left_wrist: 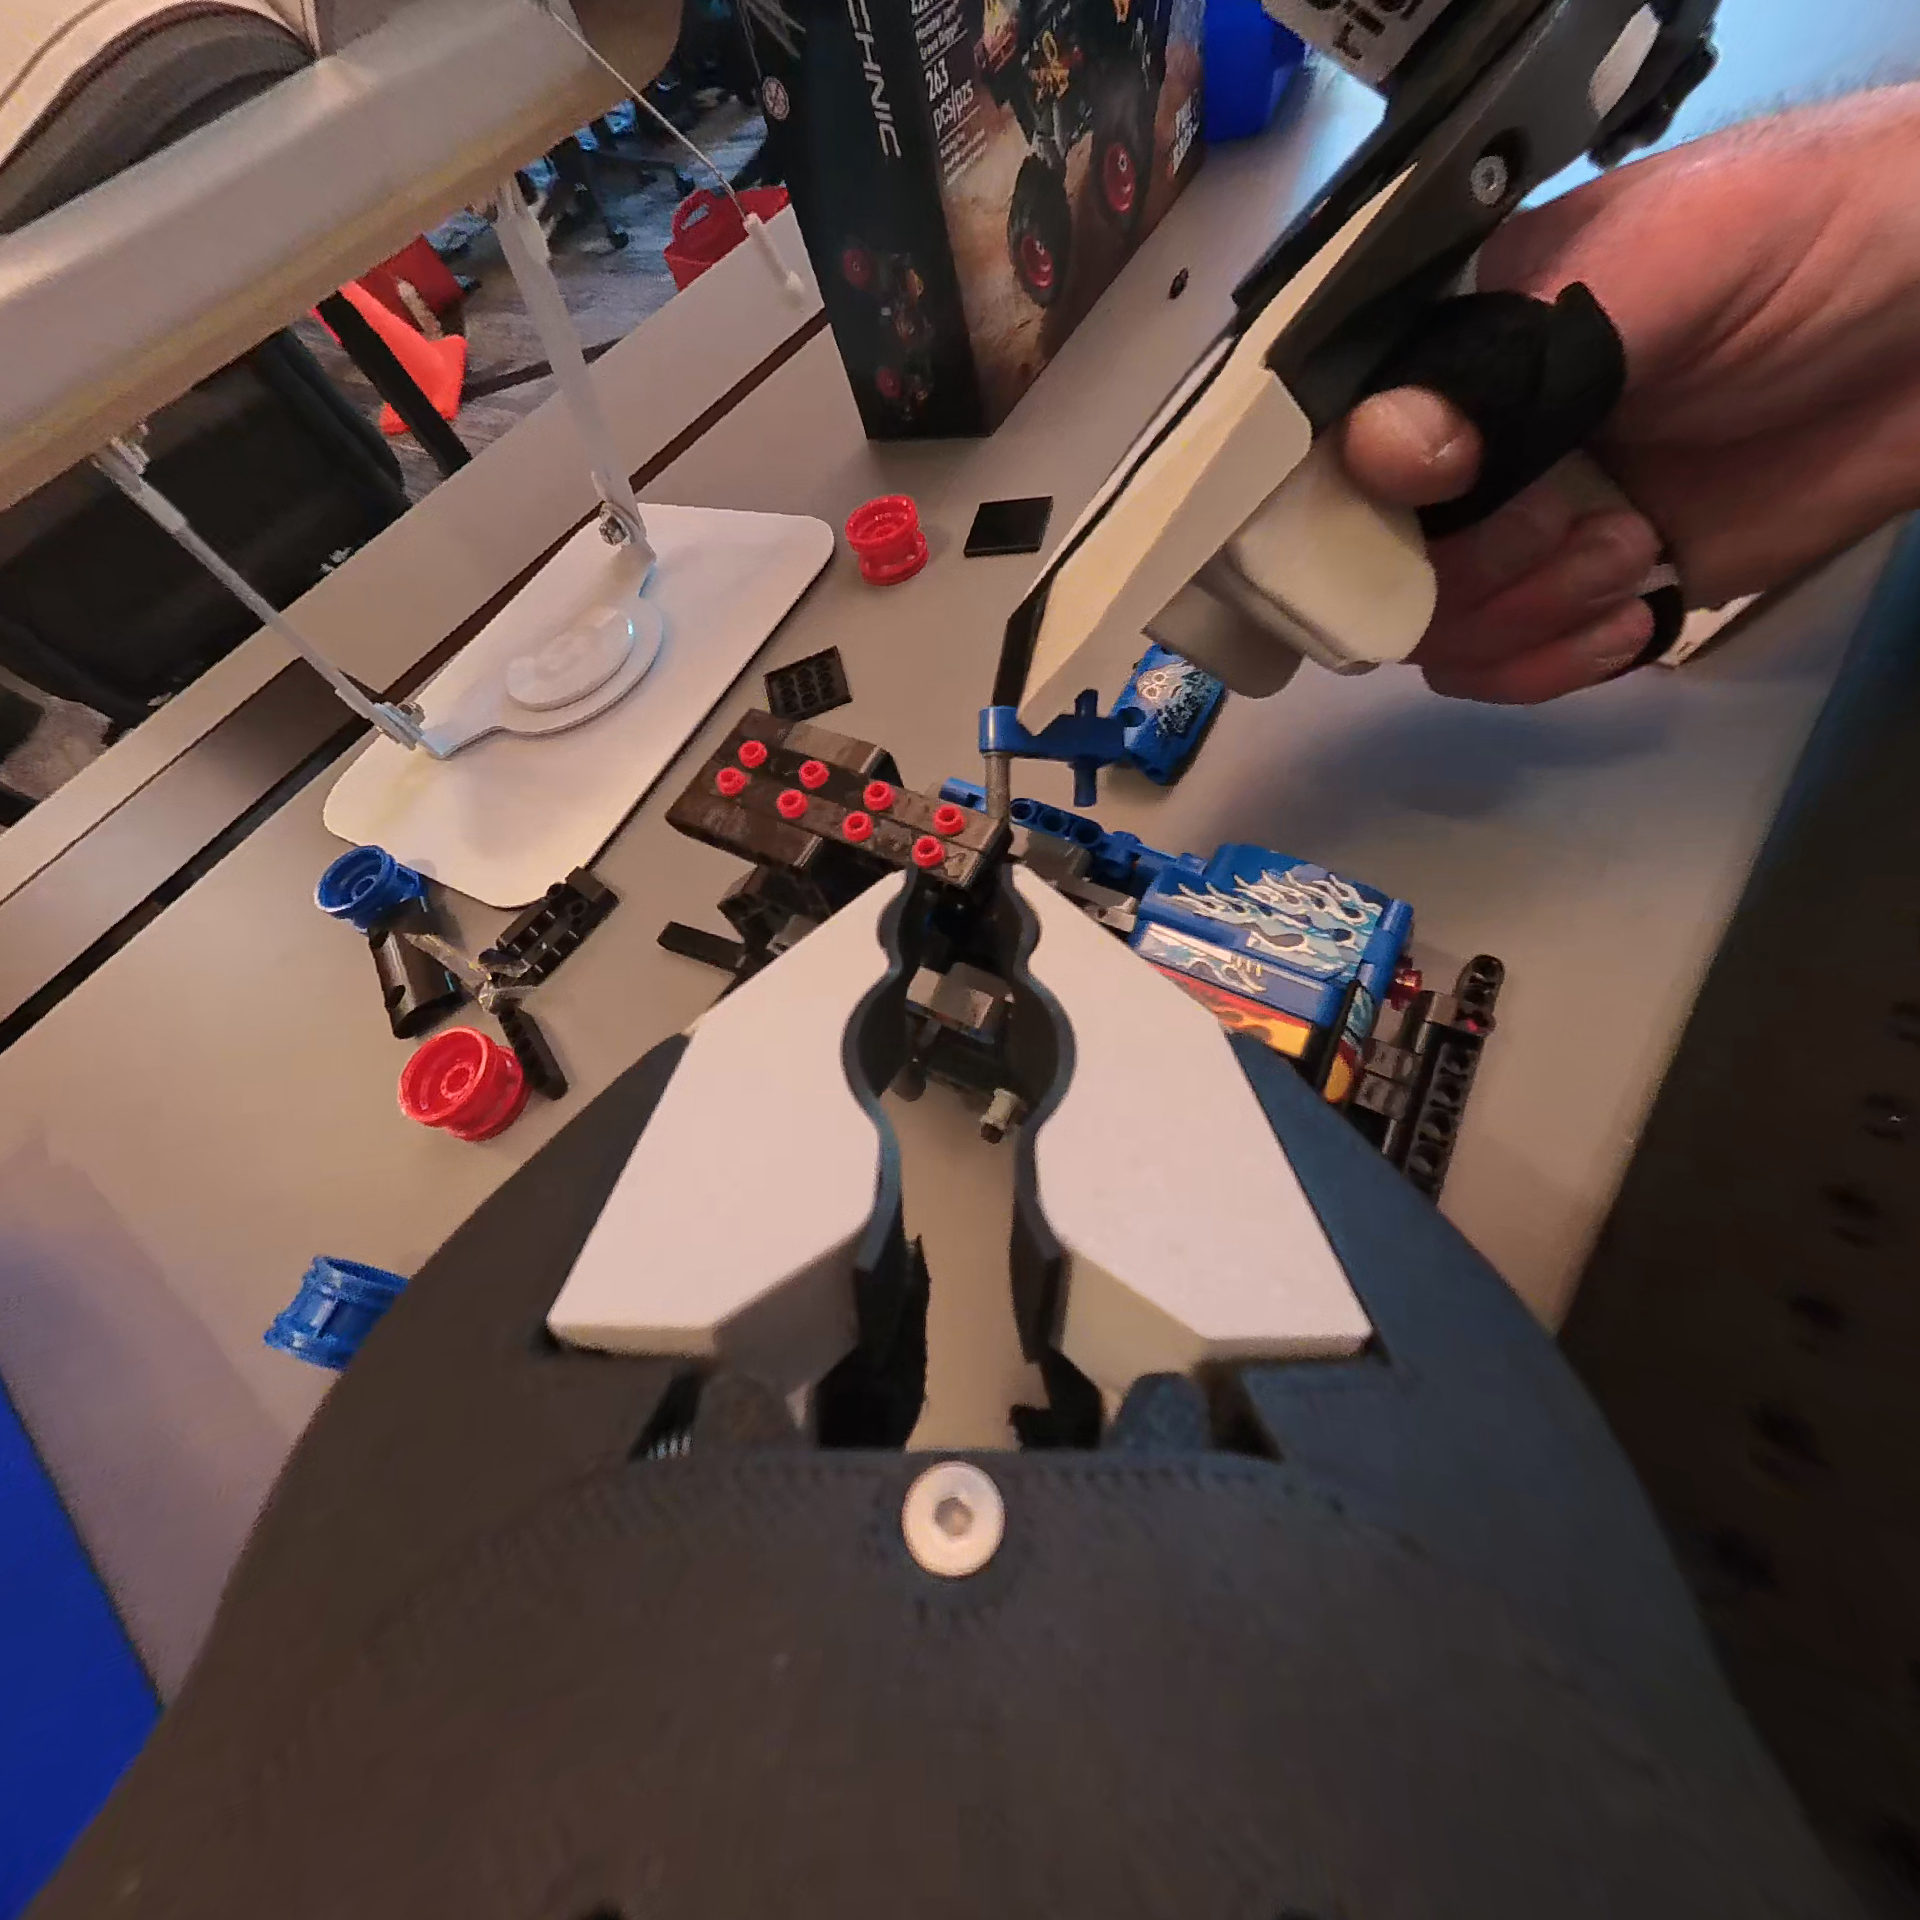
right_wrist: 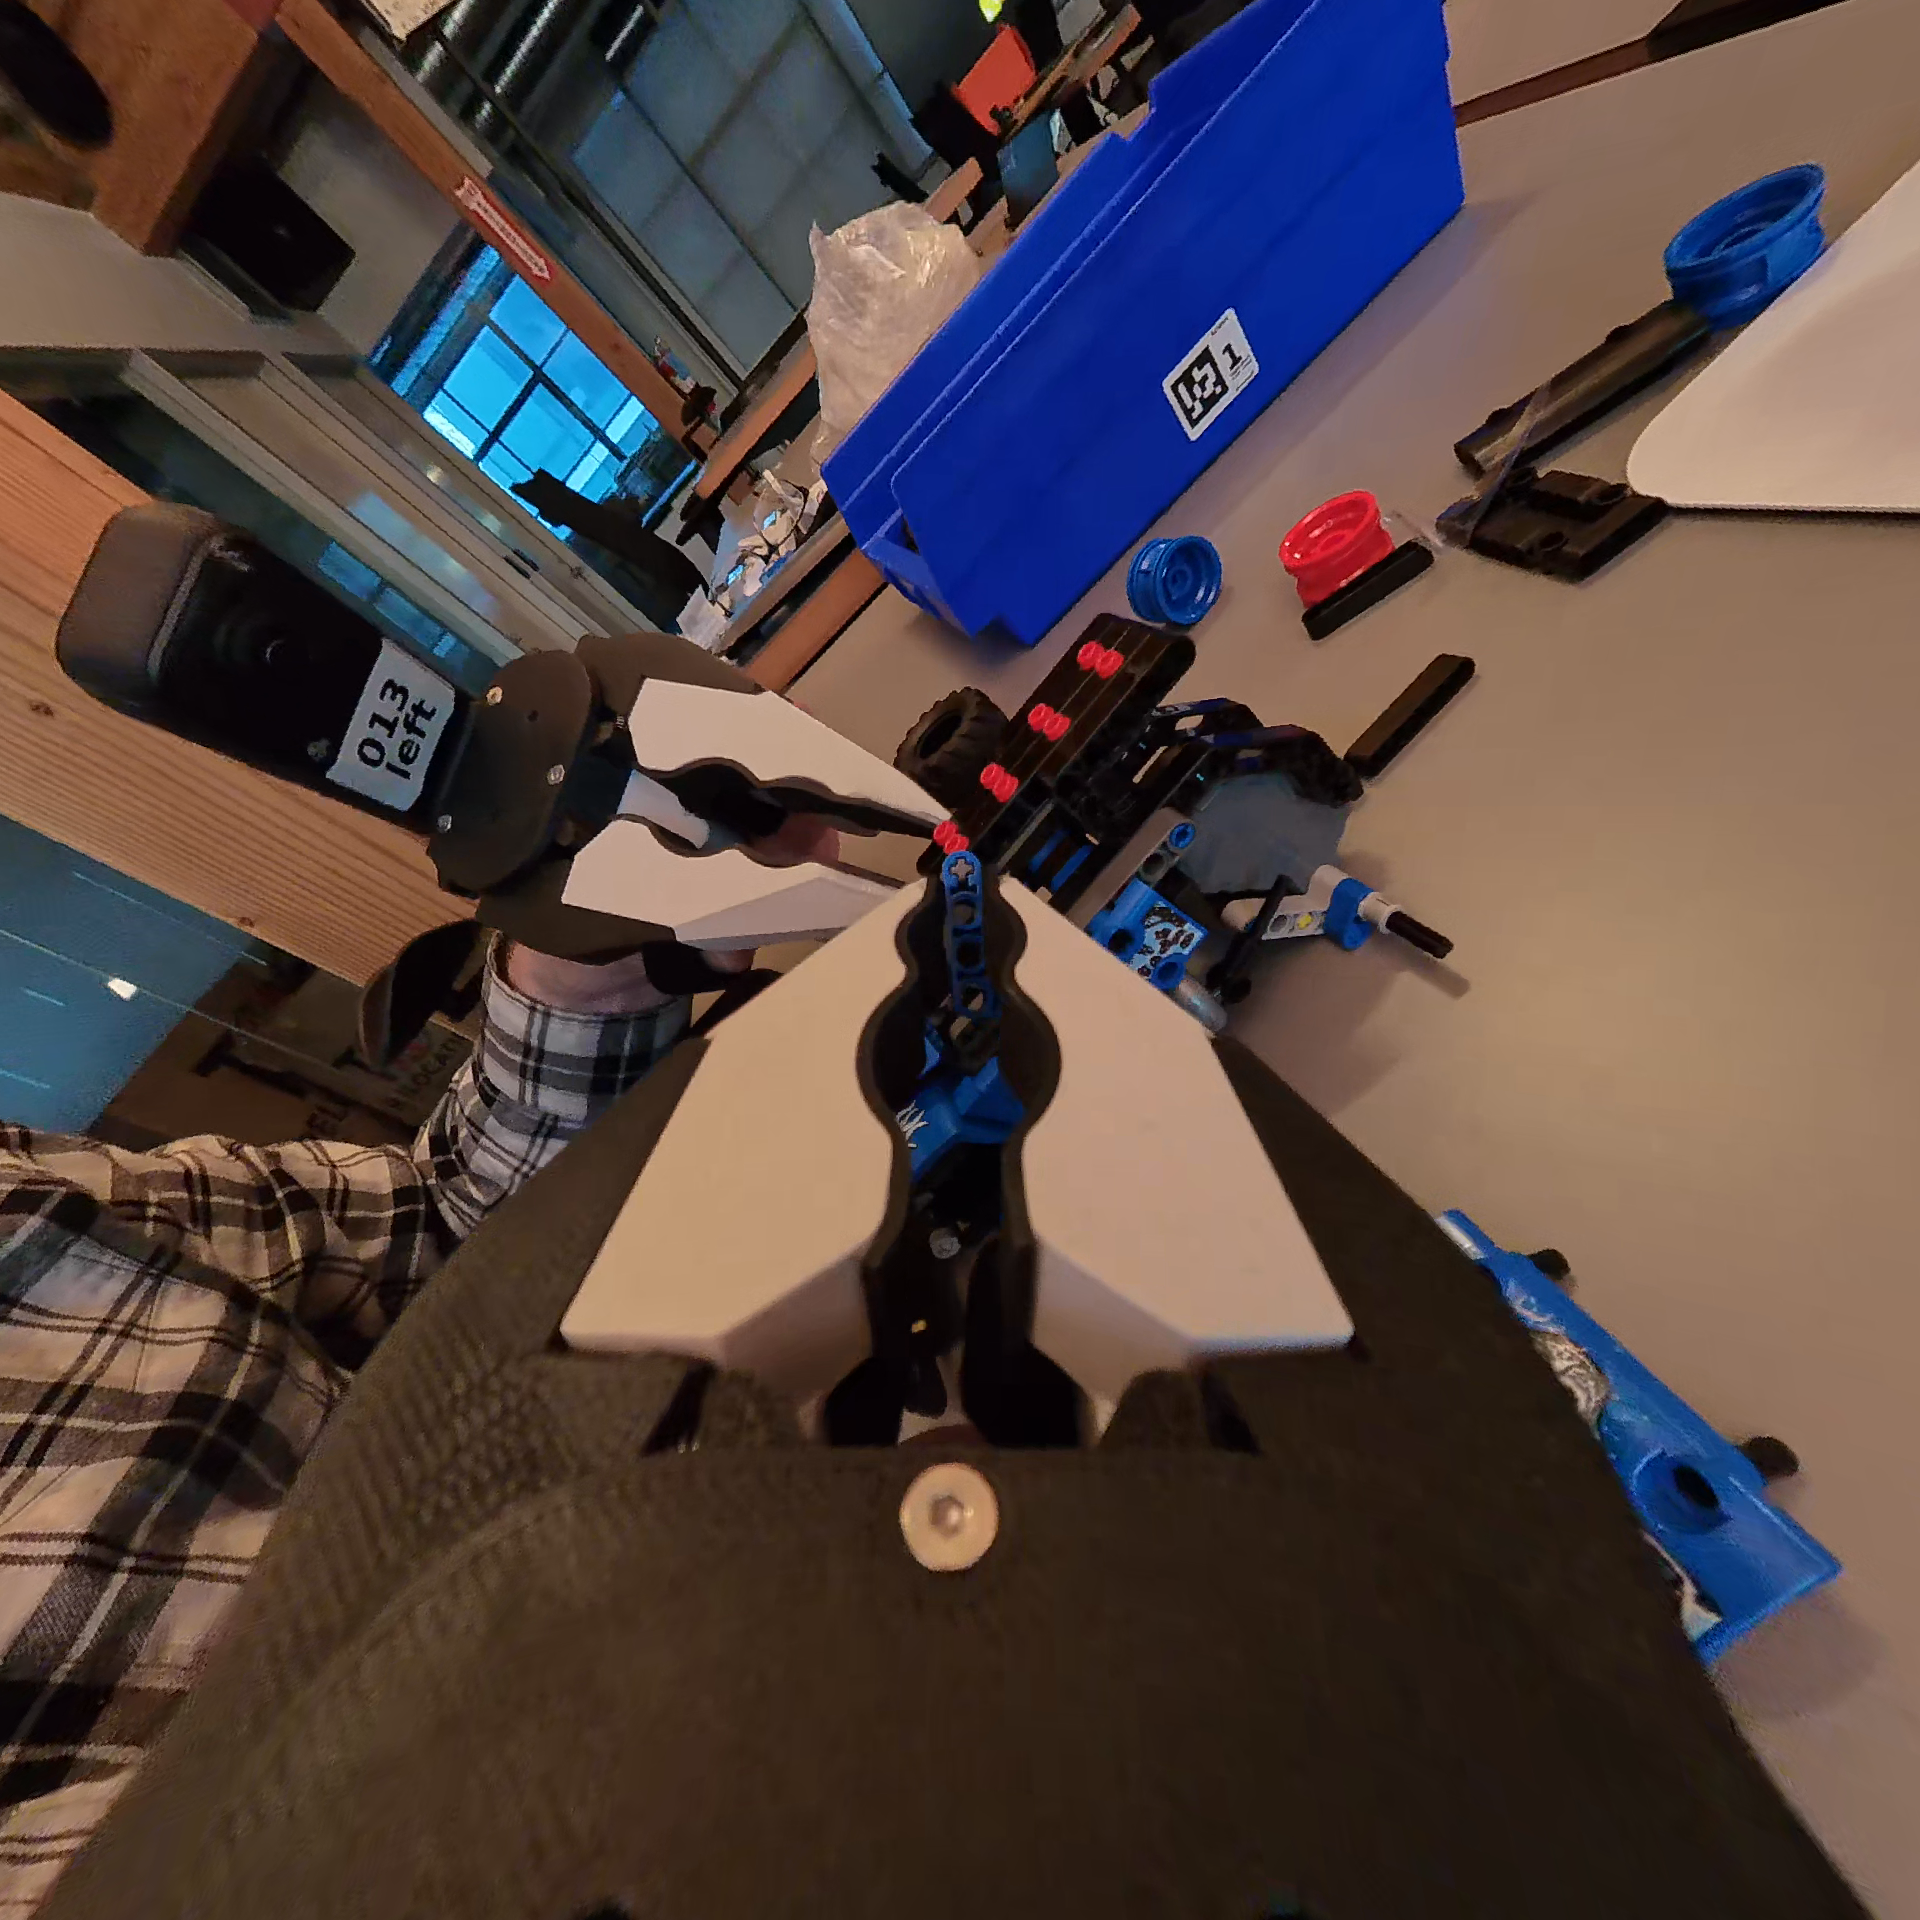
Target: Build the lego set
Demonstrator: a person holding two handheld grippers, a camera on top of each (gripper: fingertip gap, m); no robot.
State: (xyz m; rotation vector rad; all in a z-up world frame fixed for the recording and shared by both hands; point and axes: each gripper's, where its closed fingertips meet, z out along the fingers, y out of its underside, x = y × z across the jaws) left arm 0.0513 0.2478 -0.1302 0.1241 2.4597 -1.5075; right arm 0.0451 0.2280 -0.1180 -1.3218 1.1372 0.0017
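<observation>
Jaws pinching holed blue beam (right_wrist: 966, 935), studded black chassis (left_wrist: 842, 810)

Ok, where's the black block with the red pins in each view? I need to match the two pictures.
Left wrist view: the black block with red pins lies just above centre, at the left claw tips.
Right wrist view: it slants up right of centre, the left claw at its lower end.
Shared landmark: the blue beam held by the right claw.
</observation>
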